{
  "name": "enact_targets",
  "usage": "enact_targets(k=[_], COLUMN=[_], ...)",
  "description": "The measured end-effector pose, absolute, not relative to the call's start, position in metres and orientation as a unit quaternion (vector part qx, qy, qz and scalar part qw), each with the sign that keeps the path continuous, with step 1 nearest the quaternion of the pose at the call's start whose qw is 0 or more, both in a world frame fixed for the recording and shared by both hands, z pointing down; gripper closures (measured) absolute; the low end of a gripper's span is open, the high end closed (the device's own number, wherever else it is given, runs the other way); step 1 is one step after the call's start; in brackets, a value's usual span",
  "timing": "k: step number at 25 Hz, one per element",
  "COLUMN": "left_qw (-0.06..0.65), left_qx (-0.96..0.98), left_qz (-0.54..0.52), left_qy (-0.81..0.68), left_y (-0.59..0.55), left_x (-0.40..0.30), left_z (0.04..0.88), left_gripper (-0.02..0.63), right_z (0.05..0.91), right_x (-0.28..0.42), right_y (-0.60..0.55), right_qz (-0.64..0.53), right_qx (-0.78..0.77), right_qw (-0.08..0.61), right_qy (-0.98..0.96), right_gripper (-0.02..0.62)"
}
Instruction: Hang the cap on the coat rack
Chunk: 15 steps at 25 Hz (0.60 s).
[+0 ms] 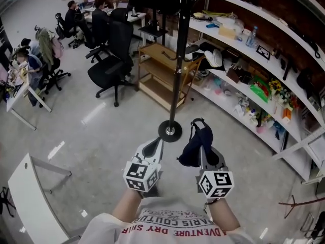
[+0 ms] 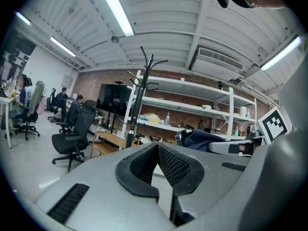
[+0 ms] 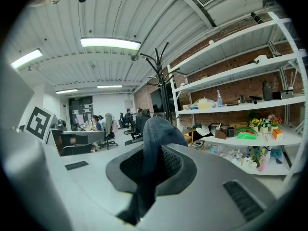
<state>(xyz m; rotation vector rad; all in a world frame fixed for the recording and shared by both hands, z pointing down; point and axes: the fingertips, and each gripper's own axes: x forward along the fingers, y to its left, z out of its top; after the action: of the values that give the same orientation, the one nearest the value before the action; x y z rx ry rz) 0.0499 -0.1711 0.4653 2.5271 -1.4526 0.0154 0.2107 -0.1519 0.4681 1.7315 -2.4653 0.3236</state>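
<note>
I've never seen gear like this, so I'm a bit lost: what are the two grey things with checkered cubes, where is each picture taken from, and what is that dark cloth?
There is no robot here. A person holds a tool in each hand, and each tool has two fingers that pinch. The head view looks down from a camera on the person's head. The other two pictures come from cameras riding on each tool, looking along its fingers. The left gripper has its fingers together with nothing between them. The right gripper pinches a dark blue cap. Just ahead, a black coat rack stands on the floor.
</note>
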Motion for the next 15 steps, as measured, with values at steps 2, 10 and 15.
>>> enact_targets(k=[2,10,15], left_qw=[0.105,0.082,0.078], left_qx=[0.866,0.879,0.888], left_qz=[-0.002,-0.017,-0.014], left_qy=[-0.488,-0.47,-0.452], left_y=[-0.202,-0.317,-0.365], left_x=[0.037,-0.017,-0.034], left_z=[0.454,0.428,0.423], left_gripper=[0.6,0.6,0.6], right_z=[0.461,0.42,0.398], right_x=[0.199,0.148,0.124], right_y=[-0.179,-0.286,-0.342], right_qz=[0.102,0.065,0.045], right_qx=[0.58,0.597,0.6], right_qw=[0.053,0.028,0.013], right_qy=[-0.807,-0.799,-0.799], right_gripper=[0.569,0.569,0.57])
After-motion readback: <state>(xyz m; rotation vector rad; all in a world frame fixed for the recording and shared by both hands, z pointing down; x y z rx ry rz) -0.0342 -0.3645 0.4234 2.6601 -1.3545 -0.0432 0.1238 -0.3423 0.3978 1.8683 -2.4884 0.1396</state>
